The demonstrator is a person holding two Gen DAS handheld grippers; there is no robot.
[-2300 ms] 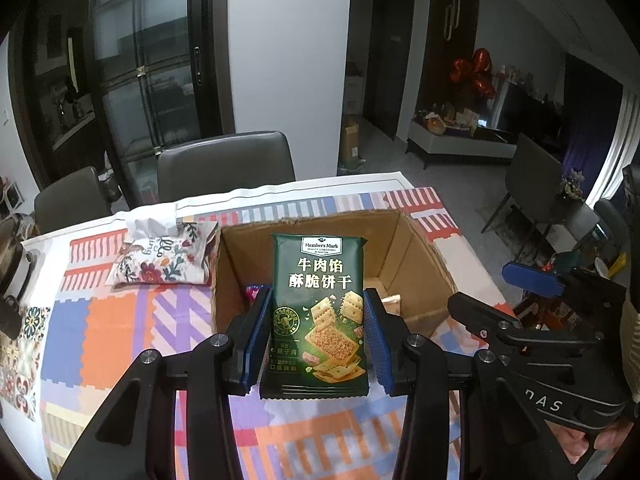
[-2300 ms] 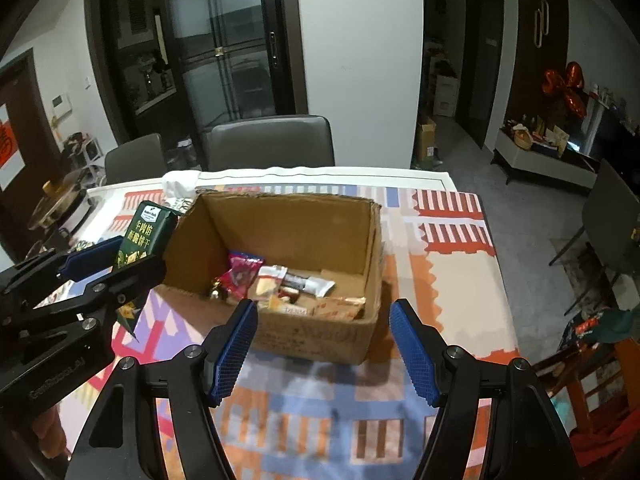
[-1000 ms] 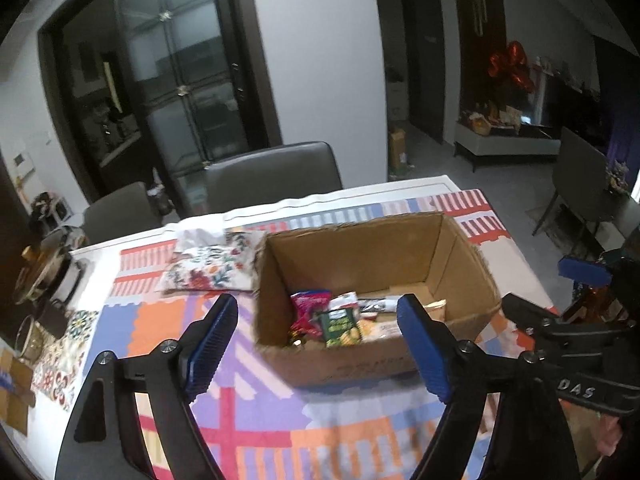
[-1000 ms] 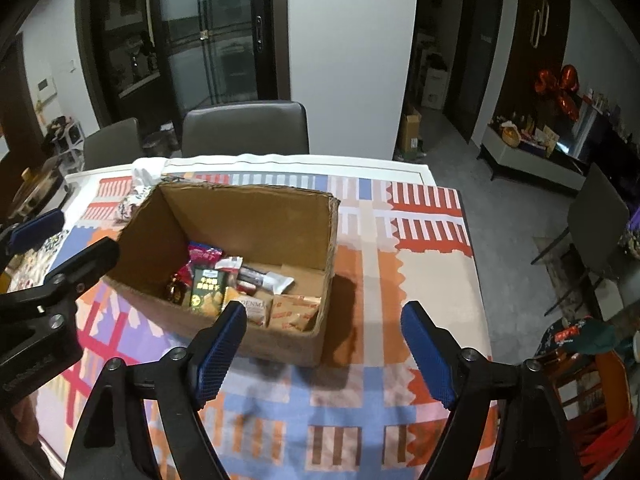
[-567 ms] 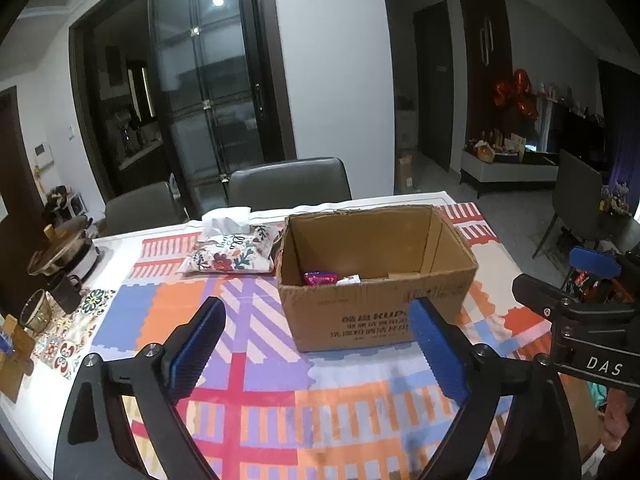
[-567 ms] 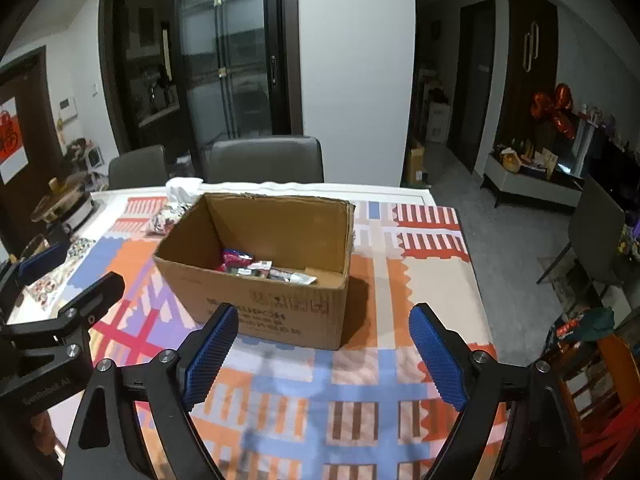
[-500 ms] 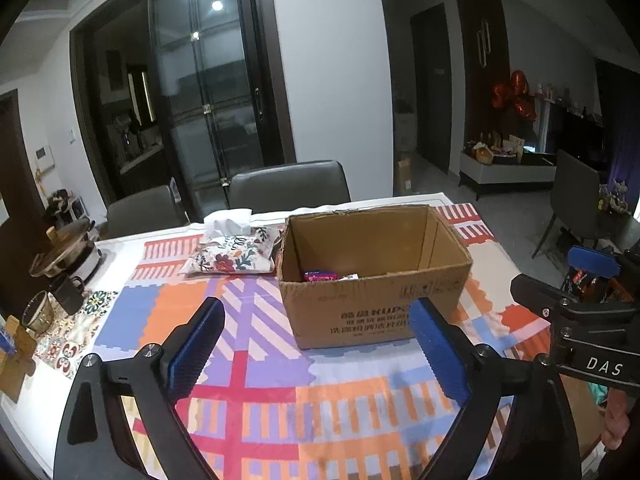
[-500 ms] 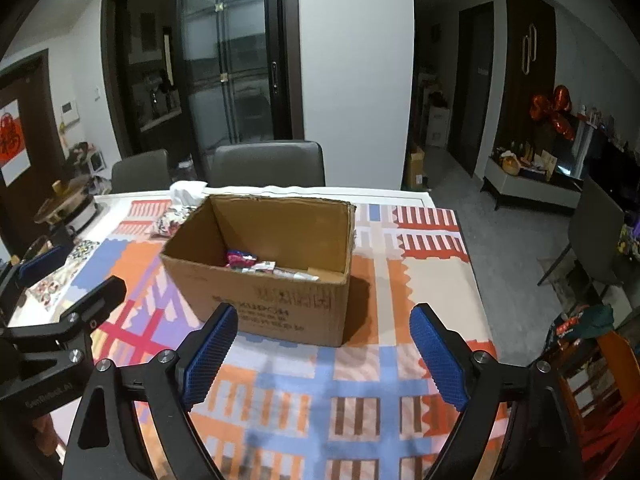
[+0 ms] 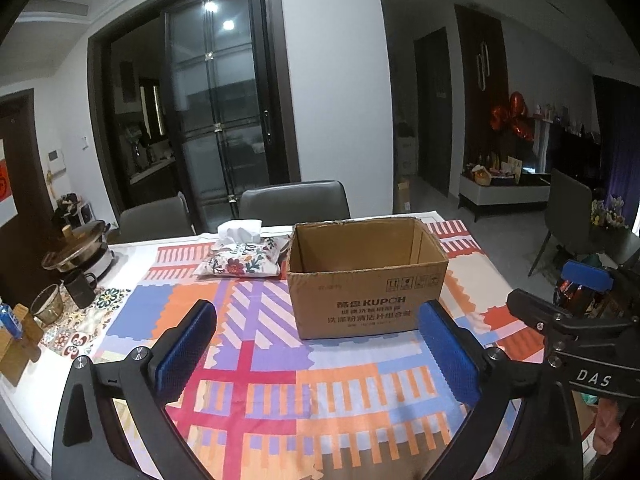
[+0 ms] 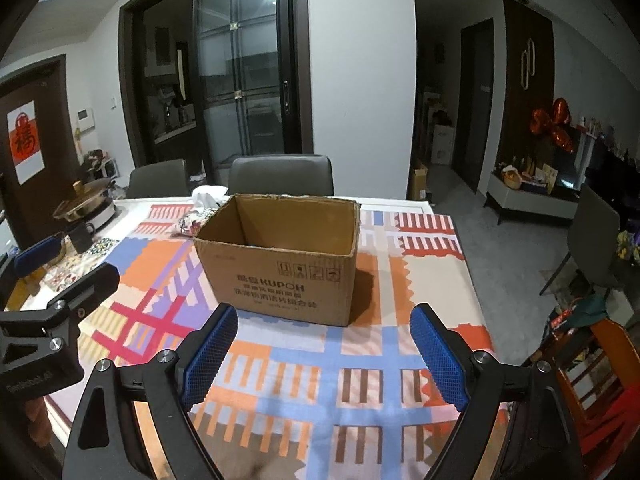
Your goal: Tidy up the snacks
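Box [image 9: 368, 280]: open-topped cardboard carton, printed front, standing upright mid-worktop [image 9: 280, 400] on a patterned cloth; contents barely visible over the rim from either view.
Left tongs [image 9: 316, 344]: jaws opening, nothing between them, held short of the box.
Right tongs [image 10: 322, 350]: spread wide, empty, also short of the box front.
Tissue pouch [image 9: 240, 260]: floral, just beside the box's left wall.
Mug [image 9: 80, 288] and pot [image 9: 76, 248]: at the worktop's left edge.
Chairs [image 9: 294, 204]: two, behind the far side.
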